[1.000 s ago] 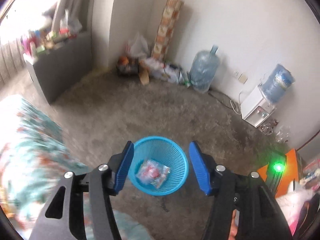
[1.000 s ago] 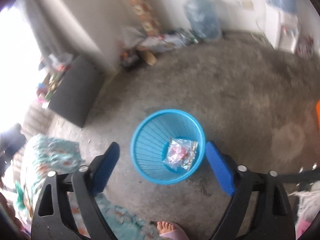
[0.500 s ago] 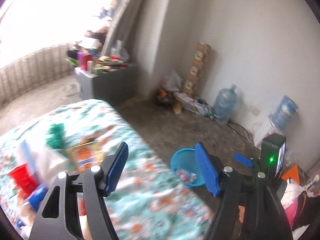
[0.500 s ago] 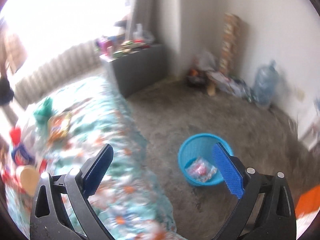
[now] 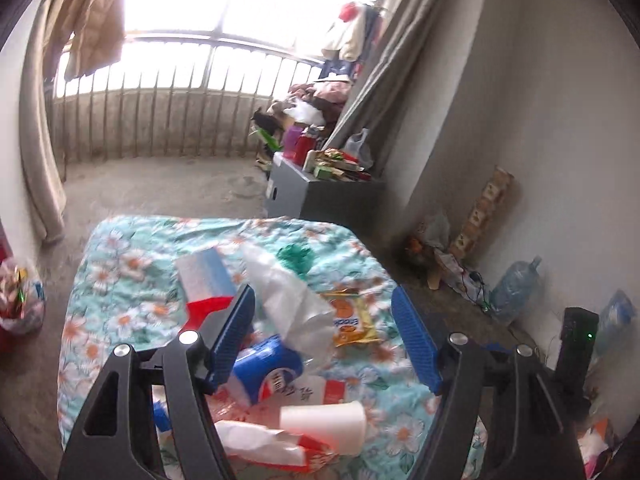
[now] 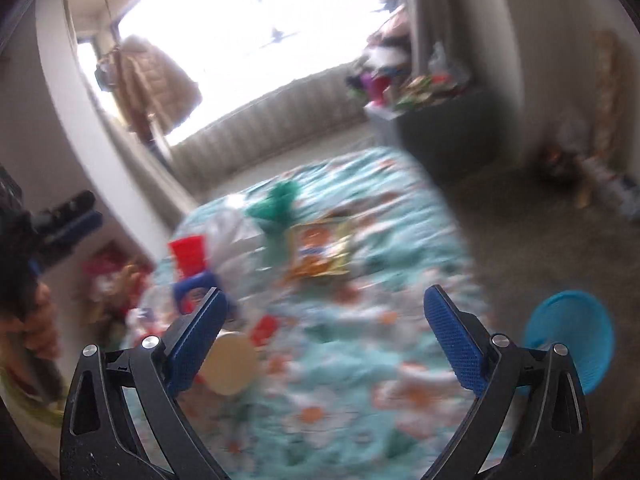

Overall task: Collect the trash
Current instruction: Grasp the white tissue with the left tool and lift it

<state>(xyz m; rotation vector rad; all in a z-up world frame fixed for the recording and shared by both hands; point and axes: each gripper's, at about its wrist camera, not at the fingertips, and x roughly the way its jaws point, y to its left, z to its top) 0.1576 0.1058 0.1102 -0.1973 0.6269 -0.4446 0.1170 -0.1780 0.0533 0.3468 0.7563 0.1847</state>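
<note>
Within the last second both views had swung away from the round blue plastic mesh basket (image 6: pixel 570 346) on the floor, which had filled the frame with a clear wrapper lying in it, and now faced the surface covered in a teal floral cloth (image 5: pixel 120 264) where the rest of the trash lay. The left gripper (image 5: pixel 326 334) had just been opening and stood spread with nothing between its jaws, above a crumpled white plastic bag (image 5: pixel 288 300), a yellow-and-orange snack packet (image 5: pixel 352 316), a blue-and-white crushed cup (image 5: pixel 266 368), a white paper cup lying on its side (image 5: pixel 324 424) and a red-and-blue carton (image 5: pixel 206 284). The right gripper (image 6: pixel 326 344) was also spread and empty over the cloth; its view was blurred, yet a red cup (image 6: pixel 188 256) and a green crumpled wad (image 6: pixel 276 200) could be made out. The basket sat on the floor just beside the surface's edge, at that view's right. That suggested one drop was finished and the next pick was about to start, with most of the litter still to be collected.
</note>
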